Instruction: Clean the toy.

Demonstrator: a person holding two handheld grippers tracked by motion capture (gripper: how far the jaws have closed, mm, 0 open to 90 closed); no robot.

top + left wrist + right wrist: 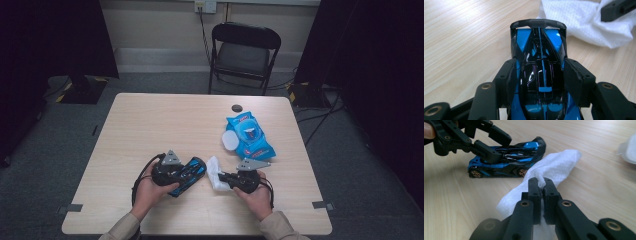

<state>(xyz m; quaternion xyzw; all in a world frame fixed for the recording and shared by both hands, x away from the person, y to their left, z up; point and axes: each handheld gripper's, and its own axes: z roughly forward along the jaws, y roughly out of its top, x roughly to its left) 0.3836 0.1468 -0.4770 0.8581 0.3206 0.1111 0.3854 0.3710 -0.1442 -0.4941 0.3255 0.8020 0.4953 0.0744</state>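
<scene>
hidden: toy car (541, 75) nose, cut off (bottom edge) | packet (248, 134) print: too small

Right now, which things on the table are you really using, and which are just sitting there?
In use:
- blue toy car, between the jaws of the left gripper
- white wipe, pinched in the right gripper, close beside the car

Just lying about:
- blue wipes pack with its lid flipped open
- small dark round thing near the table's far edge
- folding chair behind the table

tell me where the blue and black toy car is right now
High view: blue and black toy car sits near the table's front edge, between the left tongs, left of the white wipe.
</scene>
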